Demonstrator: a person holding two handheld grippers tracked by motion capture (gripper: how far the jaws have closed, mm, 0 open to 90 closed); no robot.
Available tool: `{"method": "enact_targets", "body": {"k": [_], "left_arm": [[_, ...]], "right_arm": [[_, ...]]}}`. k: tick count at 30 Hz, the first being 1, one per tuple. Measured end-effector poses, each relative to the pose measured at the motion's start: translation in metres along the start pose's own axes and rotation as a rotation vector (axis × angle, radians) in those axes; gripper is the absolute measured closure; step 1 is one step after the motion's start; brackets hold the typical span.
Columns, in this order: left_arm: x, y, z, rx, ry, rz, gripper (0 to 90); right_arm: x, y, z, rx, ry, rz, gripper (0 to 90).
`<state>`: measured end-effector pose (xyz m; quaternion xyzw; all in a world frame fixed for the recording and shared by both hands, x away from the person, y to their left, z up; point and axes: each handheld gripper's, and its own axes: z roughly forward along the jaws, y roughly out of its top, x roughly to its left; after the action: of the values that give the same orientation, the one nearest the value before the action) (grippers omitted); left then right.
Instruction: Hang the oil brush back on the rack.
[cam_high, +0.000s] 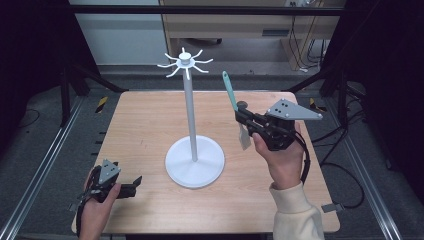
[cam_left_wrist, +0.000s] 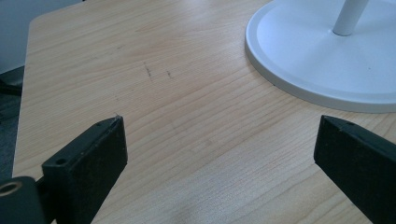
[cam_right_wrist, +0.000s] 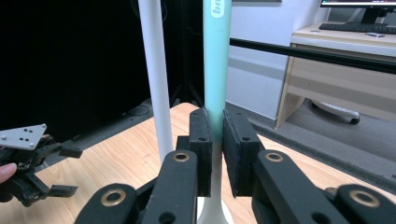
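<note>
A white stand (cam_high: 189, 107) with a round base (cam_high: 195, 161) and hook arms at its top (cam_high: 185, 63) rises from the middle of the wooden table. My right gripper (cam_high: 243, 118) is lifted to the right of the pole and shut on a spatula (cam_high: 231, 91) with a teal handle and a pale blade (cam_high: 244, 137) that hangs down. In the right gripper view the teal handle (cam_right_wrist: 216, 60) stands upright between the pads (cam_right_wrist: 201, 140), the pole (cam_right_wrist: 156, 70) just behind. My left gripper (cam_high: 134, 184) rests open at the table's front left, its jaws wide apart over bare wood (cam_left_wrist: 215, 154).
The stand's base (cam_left_wrist: 322, 56) lies just ahead of the left gripper. The wooden table (cam_high: 145, 125) has open room on its left half. A black frame bar (cam_high: 210, 10) crosses the back, with a wooden desk (cam_right_wrist: 345, 70) and cables behind it.
</note>
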<state>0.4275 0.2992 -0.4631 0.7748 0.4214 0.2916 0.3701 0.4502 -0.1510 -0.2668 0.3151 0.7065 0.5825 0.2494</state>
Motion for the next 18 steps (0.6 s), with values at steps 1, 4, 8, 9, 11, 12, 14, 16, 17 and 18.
{"method": "enact_targets", "body": {"k": [1, 4, 8, 9, 11, 12, 14, 16, 17, 18], "left_arm": [[-0.0002, 0.0001, 0.0002, 0.001, -0.001, 0.001, 2.2], [-0.0004, 0.0, 0.0001, 0.002, 0.001, 0.002, 2.2], [0.0003, -0.0006, -0.0009, 0.001, 0.005, -0.006, 2.3], [0.0003, -0.0008, -0.0009, 0.0, 0.006, -0.006, 2.2], [0.0003, -0.001, -0.0009, 0.001, 0.008, -0.007, 2.2], [0.0003, -0.0011, -0.0009, 0.002, 0.009, -0.007, 2.2], [0.0003, -0.0012, -0.0009, 0.004, 0.011, -0.007, 2.2], [0.0004, -0.0012, -0.001, 0.002, 0.01, -0.008, 2.2], [0.0005, -0.0012, -0.0008, 0.001, 0.009, -0.009, 2.2], [0.0007, -0.0013, -0.0004, 0.001, 0.009, -0.01, 2.3]], "right_arm": [[0.0006, 0.0005, -0.0003, -0.005, -0.004, 0.003, 82.5], [0.0011, 0.0022, -0.0019, -0.011, -0.006, 0.003, 82.5], [0.0021, 0.0052, -0.0036, -0.016, -0.003, -0.006, 82.5], [0.0024, 0.0061, -0.0038, -0.016, -0.003, -0.011, 82.5], [0.0027, 0.0082, -0.0039, -0.02, 0.0, -0.013, 82.5], [0.0026, 0.0087, -0.0038, -0.021, 0.002, -0.012, 82.5], [0.0015, 0.0093, -0.0036, -0.024, 0.01, -0.014, 82.5], [0.0009, 0.0094, -0.0026, -0.026, 0.016, -0.004, 82.6], [0.0007, 0.0096, -0.0019, -0.027, 0.016, -0.004, 82.5], [0.0009, 0.0101, -0.0011, -0.028, 0.019, -0.004, 82.5]]}}
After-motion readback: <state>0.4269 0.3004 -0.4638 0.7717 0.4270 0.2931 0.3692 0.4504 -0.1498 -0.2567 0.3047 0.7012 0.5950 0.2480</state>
